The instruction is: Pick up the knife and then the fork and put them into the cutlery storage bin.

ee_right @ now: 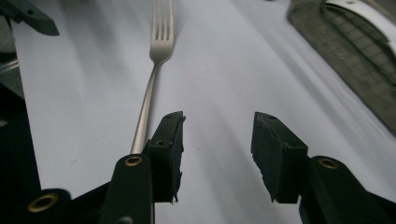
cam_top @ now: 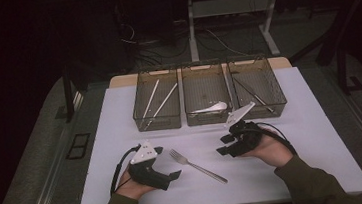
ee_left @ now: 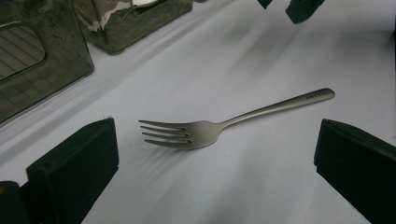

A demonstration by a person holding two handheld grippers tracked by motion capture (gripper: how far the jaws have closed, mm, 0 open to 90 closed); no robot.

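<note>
Resting near-left on the white table [cam_top: 296, 171], the left gripper [cam_top: 172, 175] is pointing right with its jaws standing wide and nothing between them; in the left gripper view the fork [ee_left: 205, 130] is lying on the bare surface ahead of those jaws, tines towards the left of that view, handle running off right

Fork [cam_top: 197, 166] is lying flat mid-table, between the two grippers, touching neither. Long axis is running diagonal: tines far-left, handle end near-right. Tines are sitting just right of the left gripper; the handle end is sitting near and a bit left of the right gripper [cam_top: 225, 145]

Right gripper is pointing left, jaws partly open and holding nothing. In the right gripper view the fork handle [ee_right: 144, 112] is passing just left of the view-left jaw, not between the jaws, so the gap is sitting off the handle line. My read: right hand is nearer the handle, and a small sideways shift would be needed to straddle it

Fork: matte brushed metal, four tines, slim handle, low profile, so probably a tricky pinch off a flat top

Far side: three smoky translucent bins [cam_top: 207, 99] in a row. Left bin is holding pale chopsticks [cam_top: 161, 100], middle a white spoon [cam_top: 211, 108], right bin dark chopsticks [cam_top: 252, 94]
</note>
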